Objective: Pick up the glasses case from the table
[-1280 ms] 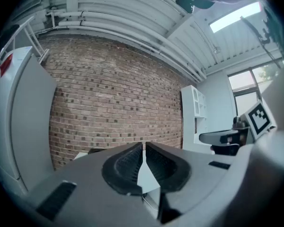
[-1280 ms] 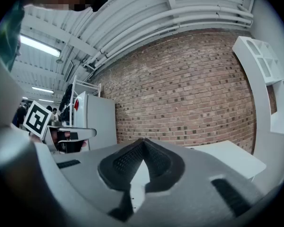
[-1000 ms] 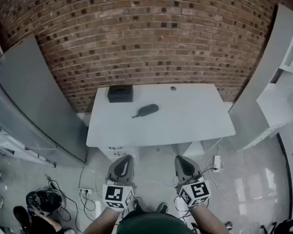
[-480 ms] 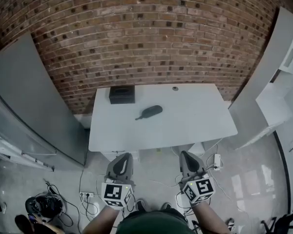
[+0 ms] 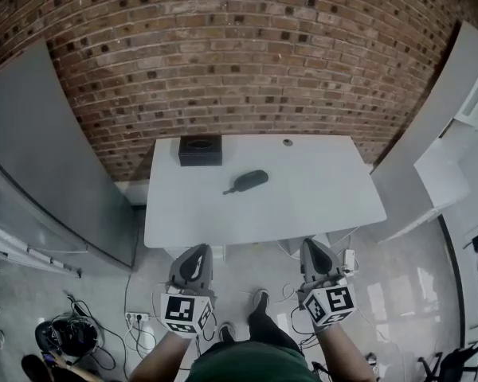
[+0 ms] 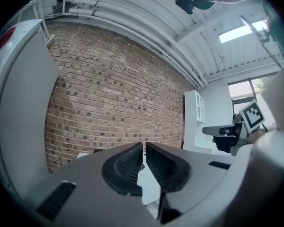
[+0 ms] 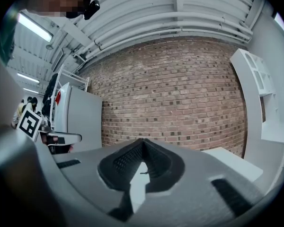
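Note:
A dark oval glasses case lies on the white table, left of its middle, with a short strap trailing off its left end. Both grippers hang in front of the table's near edge, over the floor, well short of the case. My left gripper is shut with nothing between its jaws. My right gripper has its tips touching and is empty too. In the right gripper view the case shows only as a tiny dark speck through the gap below the tips.
A black box sits at the table's back left corner, and a small round grommet near the back edge. A brick wall stands behind. Grey panels flank the left, white shelving the right. Cables and a power strip lie on the floor.
The view has shifted toward the table, and both grippers have come forward with me, closer to its near edge. Their jaws have stayed shut. The case has not moved.

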### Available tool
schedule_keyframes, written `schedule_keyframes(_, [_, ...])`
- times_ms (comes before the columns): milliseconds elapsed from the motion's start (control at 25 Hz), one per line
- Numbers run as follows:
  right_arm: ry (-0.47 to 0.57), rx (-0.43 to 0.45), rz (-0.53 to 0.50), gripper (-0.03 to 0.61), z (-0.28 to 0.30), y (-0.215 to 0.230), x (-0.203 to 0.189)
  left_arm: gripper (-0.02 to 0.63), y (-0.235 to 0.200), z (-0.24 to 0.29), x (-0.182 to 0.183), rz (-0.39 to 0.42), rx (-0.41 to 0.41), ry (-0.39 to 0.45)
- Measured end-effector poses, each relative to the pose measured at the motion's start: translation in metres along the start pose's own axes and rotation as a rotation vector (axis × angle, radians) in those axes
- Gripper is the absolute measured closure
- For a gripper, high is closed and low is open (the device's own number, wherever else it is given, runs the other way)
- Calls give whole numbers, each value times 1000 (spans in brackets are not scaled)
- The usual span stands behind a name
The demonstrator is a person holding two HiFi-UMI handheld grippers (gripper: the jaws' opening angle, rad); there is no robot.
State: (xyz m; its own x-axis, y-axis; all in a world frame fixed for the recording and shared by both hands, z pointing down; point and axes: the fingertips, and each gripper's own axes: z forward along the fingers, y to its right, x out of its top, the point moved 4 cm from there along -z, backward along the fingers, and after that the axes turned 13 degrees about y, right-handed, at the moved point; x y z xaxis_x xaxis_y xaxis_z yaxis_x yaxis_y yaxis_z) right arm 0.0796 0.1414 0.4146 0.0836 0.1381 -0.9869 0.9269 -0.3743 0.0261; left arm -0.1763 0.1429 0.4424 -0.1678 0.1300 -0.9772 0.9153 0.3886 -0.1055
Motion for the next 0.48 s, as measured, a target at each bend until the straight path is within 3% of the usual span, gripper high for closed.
schedule_keyframes(480, [1,96,60,577,86,27,-30,595,-27,63,-5,70,66,-27])
